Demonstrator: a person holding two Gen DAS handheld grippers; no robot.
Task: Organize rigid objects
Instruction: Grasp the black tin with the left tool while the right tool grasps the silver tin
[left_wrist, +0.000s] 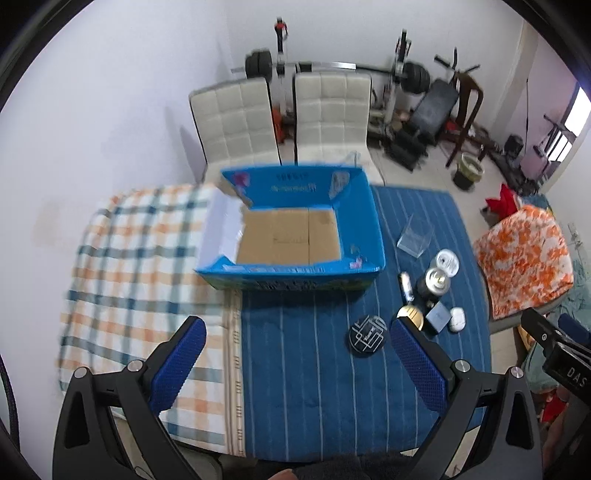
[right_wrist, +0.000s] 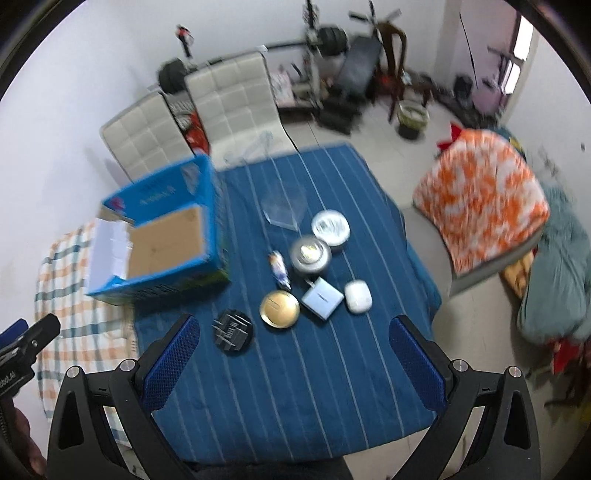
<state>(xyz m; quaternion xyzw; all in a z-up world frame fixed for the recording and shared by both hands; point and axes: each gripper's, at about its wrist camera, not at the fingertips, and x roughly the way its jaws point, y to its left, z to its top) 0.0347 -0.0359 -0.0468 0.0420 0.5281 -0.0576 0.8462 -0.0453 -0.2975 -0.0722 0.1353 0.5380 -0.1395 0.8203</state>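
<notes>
An open blue cardboard box (left_wrist: 364, 218) (right_wrist: 208, 195) stands empty on the table. Right of it on the blue striped cloth (left_wrist: 314, 369) (right_wrist: 280, 384) lie a black round disc (left_wrist: 367, 335) (right_wrist: 233, 333), a gold round lid (right_wrist: 279, 309), a light blue square box (right_wrist: 322, 298), a white oval case (right_wrist: 357, 296), a small tube (right_wrist: 279, 268), a silver-topped can (left_wrist: 435, 282) (right_wrist: 309, 255), a white round tin (right_wrist: 330, 226) and a clear box (left_wrist: 415, 235) (right_wrist: 285, 206). My left gripper (left_wrist: 295, 373) is open and empty above the cloth. My right gripper (right_wrist: 293, 369) is open and empty.
A checked cloth (left_wrist: 140, 266) covers the table's left part. Two white padded chairs (left_wrist: 236, 122) stand behind the table. An orange patterned cushion seat (right_wrist: 484, 199) stands to the right. Weight equipment (left_wrist: 410, 77) lines the back wall.
</notes>
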